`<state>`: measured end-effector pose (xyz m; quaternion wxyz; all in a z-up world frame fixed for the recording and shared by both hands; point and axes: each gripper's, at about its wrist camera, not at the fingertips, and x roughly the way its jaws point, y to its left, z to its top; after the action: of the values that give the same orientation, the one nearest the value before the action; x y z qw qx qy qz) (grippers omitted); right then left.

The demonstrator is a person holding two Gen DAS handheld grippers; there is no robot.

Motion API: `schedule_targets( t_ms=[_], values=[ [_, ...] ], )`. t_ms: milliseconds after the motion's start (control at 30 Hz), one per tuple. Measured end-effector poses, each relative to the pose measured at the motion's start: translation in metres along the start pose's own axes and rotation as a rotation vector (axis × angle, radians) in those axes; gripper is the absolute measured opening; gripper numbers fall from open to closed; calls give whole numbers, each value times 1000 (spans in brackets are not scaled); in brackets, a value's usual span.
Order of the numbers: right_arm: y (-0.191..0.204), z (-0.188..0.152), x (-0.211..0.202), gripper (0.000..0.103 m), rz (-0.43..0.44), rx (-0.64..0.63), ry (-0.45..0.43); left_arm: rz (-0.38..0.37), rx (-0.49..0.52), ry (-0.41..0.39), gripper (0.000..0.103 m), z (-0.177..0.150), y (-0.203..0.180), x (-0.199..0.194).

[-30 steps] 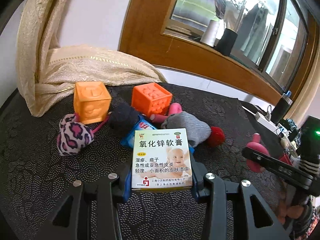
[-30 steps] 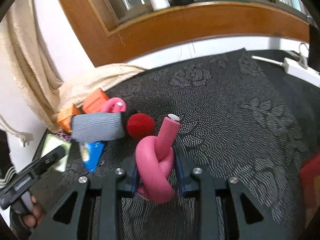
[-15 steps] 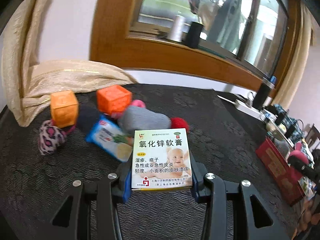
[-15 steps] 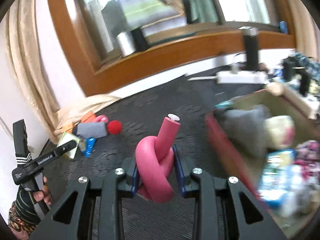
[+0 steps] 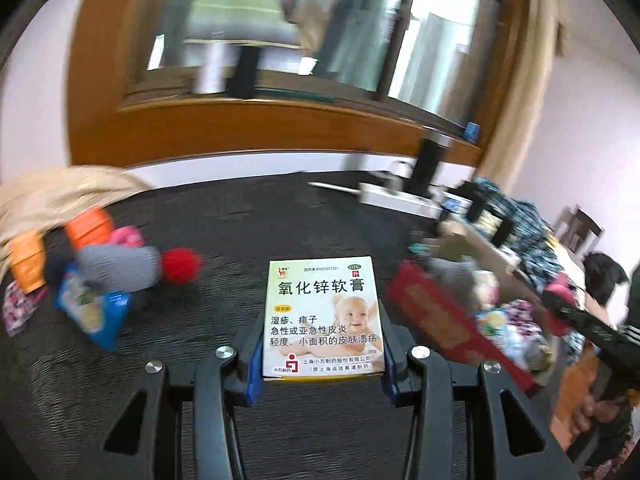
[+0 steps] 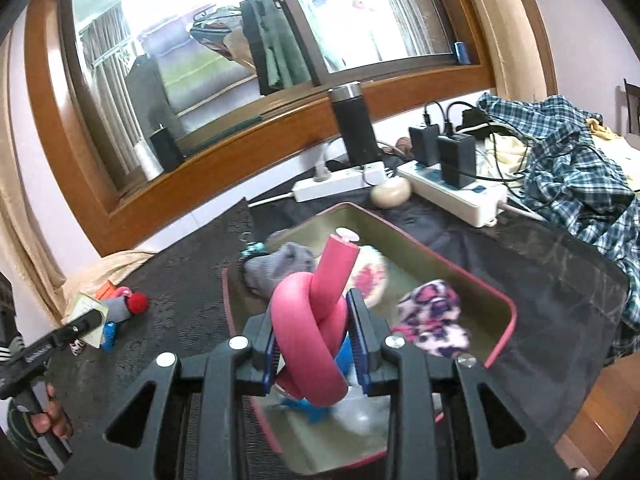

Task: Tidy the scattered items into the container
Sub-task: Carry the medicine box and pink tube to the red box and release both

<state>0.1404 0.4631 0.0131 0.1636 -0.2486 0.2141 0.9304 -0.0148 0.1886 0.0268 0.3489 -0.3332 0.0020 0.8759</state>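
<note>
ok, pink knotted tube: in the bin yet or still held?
Held. Right gripper is shut on the pink knotted tube, above the red bin.

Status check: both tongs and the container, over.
Left tongs shut on ointment box, short of the tray. Right tongs shut on knotted pink foam roller, over red-rimmed tray. Nothing blocking the drop.

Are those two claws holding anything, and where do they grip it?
Left claw pinches the ointment box by its side edges, near the bottom. Right claw squeezes the knotted pink foam roller at the knot.
</note>
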Motion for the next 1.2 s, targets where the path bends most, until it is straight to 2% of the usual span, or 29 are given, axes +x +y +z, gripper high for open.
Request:
schedule_targets(
  t_ms=[300,333,367,433,700,933,1000,1067,1200],
  values=[
    [-37,2,11,34,19,51,17,-107,91,41,45,9,-91,34],
    [-41,2,12,41,25,59,21,-117,103,47,45,10,-100,38],
    [-44,3,13,55,31,65,25,-123,109,51,45,10,-107,42],
    [-48,4,10,67,39,70,16,-132,117,57,45,12,-118,49],
    [-63,9,-10,67,50,106,-60,-151,144,87,45,13,-149,75],
    [-69,11,-12,67,47,127,-69,-166,164,103,46,12,-166,98],
    [-69,12,-12,67,48,127,-71,-182,179,118,51,10,-171,102],
    [-69,11,-12,67,49,126,-70,-182,186,123,77,8,-171,104],
    [-69,11,-10,67,49,127,-68,-159,181,111,79,7,-164,100]
  ],
)
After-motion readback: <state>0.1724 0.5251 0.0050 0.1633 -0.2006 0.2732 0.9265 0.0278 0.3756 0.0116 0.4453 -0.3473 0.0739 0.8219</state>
